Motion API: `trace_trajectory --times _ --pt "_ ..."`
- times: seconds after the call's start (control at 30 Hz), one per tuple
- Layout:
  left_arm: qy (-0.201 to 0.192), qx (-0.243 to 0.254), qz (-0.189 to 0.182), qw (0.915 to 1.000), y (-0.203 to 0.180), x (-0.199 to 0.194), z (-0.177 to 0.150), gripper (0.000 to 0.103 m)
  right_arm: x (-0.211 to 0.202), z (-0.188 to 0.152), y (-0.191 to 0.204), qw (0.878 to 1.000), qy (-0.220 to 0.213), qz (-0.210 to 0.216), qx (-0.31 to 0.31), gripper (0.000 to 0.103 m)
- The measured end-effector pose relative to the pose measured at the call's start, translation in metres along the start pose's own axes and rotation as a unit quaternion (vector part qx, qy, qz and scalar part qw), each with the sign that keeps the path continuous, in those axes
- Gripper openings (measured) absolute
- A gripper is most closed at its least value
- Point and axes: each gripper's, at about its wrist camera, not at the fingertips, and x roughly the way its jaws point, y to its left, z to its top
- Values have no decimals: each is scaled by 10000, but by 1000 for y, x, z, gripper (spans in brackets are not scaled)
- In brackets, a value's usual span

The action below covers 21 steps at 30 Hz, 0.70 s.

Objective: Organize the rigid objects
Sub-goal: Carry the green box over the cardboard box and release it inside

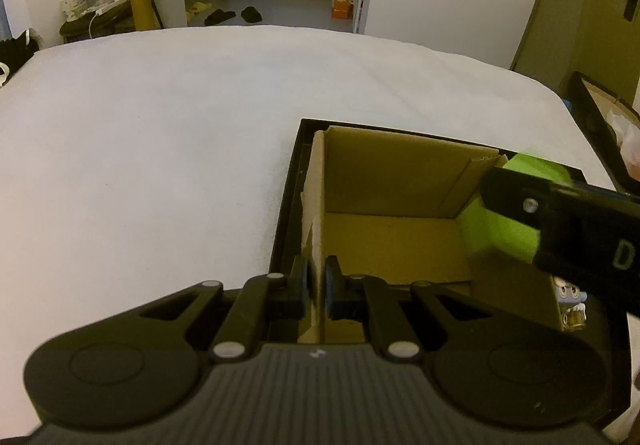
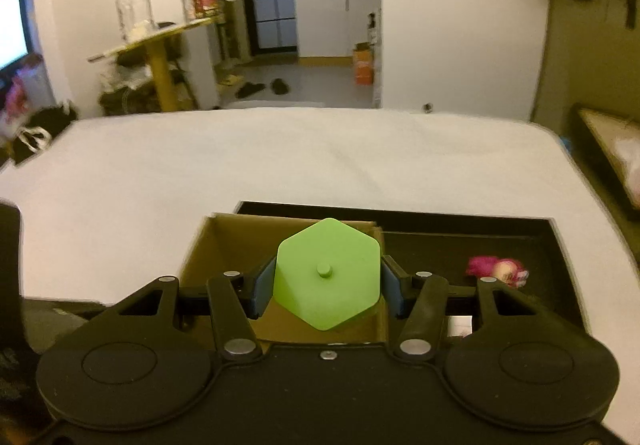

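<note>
Right gripper (image 2: pixel 327 287) jaws spread beside my green hexagonal block (image 2: pixel 326 277), apparently released, its hexagon face toward the camera, long axis along the fingers, above the cardboard box (image 2: pixel 224 245). Left gripper (image 1: pixel 316 285) clenched on the box wall.

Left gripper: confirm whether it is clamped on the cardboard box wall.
Yes, the left gripper has its blue pads pressed on either side of the cardboard box wall.

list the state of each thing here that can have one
left gripper: shut on the box wall
box: upright, open on top, in the tray
right gripper: around the block, contact unclear
block: over the box
toy: lying in the tray
</note>
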Motion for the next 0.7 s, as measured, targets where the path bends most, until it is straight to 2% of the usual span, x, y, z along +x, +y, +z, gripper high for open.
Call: trace_trajectory --times 0.1,0.43,0.7 --pt "4 10 1 10000 -1 0 0 8 0 4 1 9998 -28 197 24 78" --pt "97 85 104 9999 -6 2 0 8 -12 0 -18 9997 35 105 221 84" --pt "110 269 294 9991 -17 2 1 9 -22 -15 -54 9987 175 -271 384 90"
